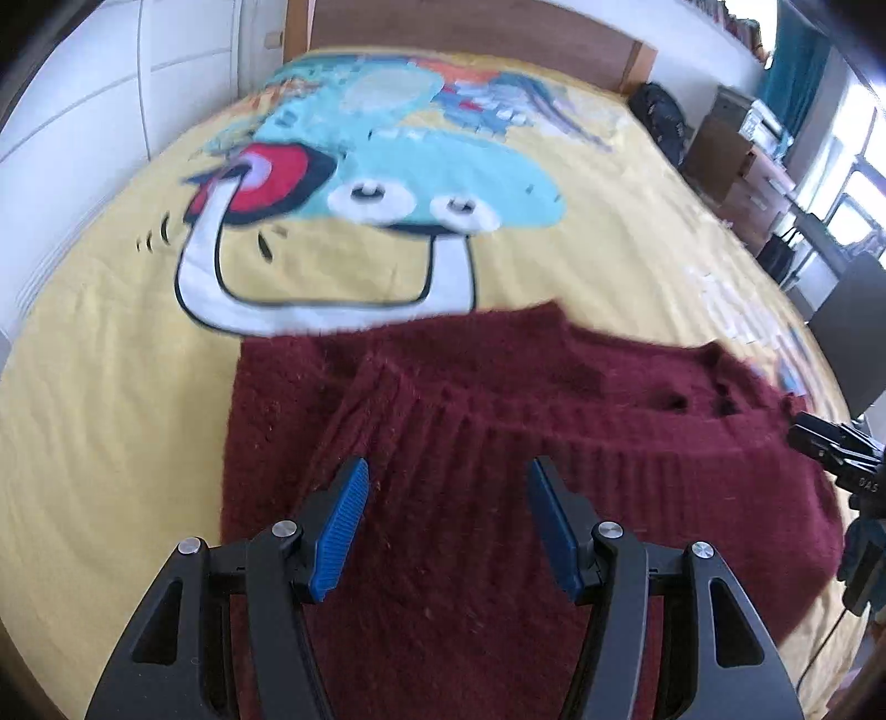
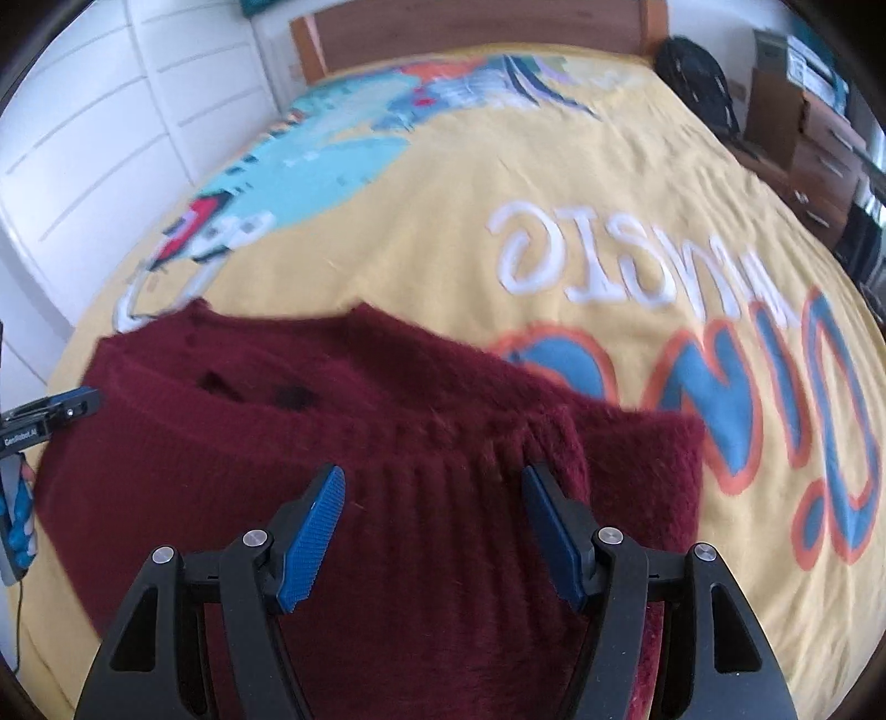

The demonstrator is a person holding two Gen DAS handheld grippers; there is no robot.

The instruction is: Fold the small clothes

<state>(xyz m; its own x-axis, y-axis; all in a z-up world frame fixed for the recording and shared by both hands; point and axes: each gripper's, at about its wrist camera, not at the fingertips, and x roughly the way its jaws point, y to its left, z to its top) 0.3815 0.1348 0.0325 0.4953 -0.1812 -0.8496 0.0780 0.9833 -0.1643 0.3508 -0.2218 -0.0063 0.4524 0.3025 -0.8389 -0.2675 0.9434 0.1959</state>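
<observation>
A dark red fuzzy sweater lies flat on the bed's yellow cartoon-print bedspread, near its front edge. Its long axis runs side to side across both views, from about 9 to 3 o'clock, with a ribbed band crossing it the same way; which end is the neck is hard to tell through the blur.

The left tongs are above the sweater with their blue pads spread wide apart and nothing between them. The right tongs are likewise spread, empty, over the sweater.

The left wrist view alone shows the blue cartoon creature with white eyes at 12 o'clock, and the other tool's black tip at 3 o'clock by the sweater's edge. The right wrist view alone shows white and blue-orange lettering printed on the bedspread from 1 to 3 o'clock, and the other tool's blue tip at 9 o'clock.

Beyond the bed are a wooden headboard, white cabinets at 10 o'clock, a black backpack and wooden drawers at 2 o'clock.
</observation>
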